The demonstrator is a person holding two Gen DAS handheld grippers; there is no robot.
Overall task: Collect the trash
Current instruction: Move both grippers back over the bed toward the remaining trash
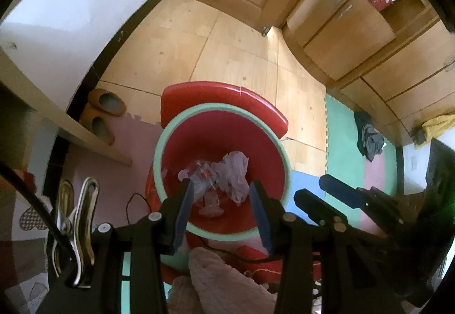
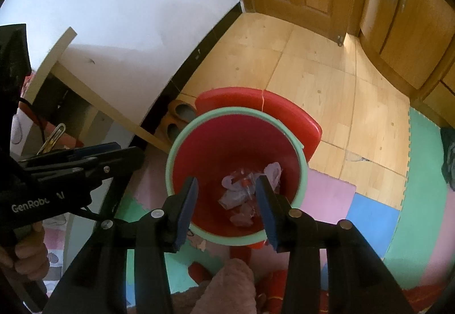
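- Left gripper (image 1: pixel 220 209): in the left wrist view its jaws stand apart with nothing between the blue pads. It hangs over the bin, aimed steeply down.
- Red bin (image 1: pixel 159 169), with a pale green rim, stands on the foam floor mat (image 1: pixel 341 126); a red lid (image 1: pixel 221 93) lies behind it at 12 o'clock.
- Trash (image 1: pixel 227 177) lies at the bottom of the bin, a loose heap just toward 1 o'clock of centre: a crumpled pale plastic bag with clear wrappers carrying red print.
- Handling, as a judgement: the heap looks very light, soft and limp, and the film is probably slippery. Nothing in it seems fragile. A bunched fold or ridge of the bag is the best place to pinch, not a flat sheet.
- Direction: the heap has no firm long axis; in the left wrist view it stretches loosely from 8 o'clock to 2 o'clock, with the bag's bulk at the 2 o'clock end.
- Right gripper (image 2: pixel 226 207): in the right wrist view its jaws are also apart and empty, poised above the same bin with the trash seen between the fingers far below, untouched.
- Slippers (image 1: pixel 103 112) sit by the wall at 9 o'clock of the bin.
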